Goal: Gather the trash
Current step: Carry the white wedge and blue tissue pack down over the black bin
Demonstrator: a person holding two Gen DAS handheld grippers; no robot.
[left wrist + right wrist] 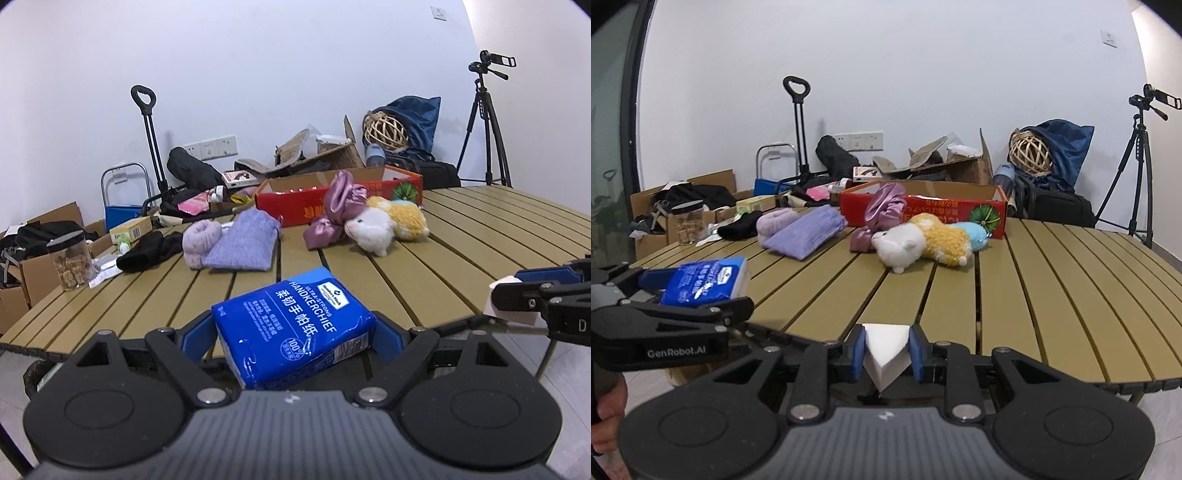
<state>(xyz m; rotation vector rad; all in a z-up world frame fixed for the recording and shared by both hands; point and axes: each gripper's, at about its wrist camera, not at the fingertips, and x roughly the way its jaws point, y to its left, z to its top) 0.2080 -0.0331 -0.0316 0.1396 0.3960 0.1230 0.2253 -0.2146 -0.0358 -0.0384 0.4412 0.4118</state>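
The left tool (pixel 295 332) gripped the blue tissue pack (pixel 295 328), its long axis running away over the counter (pixel 461 240) edge. Only the right-wrist view showed the right tool (pixel 887 354) clamping white folded paper (pixel 886 354) point-down.

It looked like a spare room used as a makeshift recording space rather than a lived-in home: a camera on a tripod (pixel 484 125) stood in the corner beside a slatted folding table (pixel 1052 295). Open cardboard boxes (pixel 40 266), bags and a folding hand trolley (pixel 147 147) were heaped along a bare white wall with sockets (pixel 216 147)
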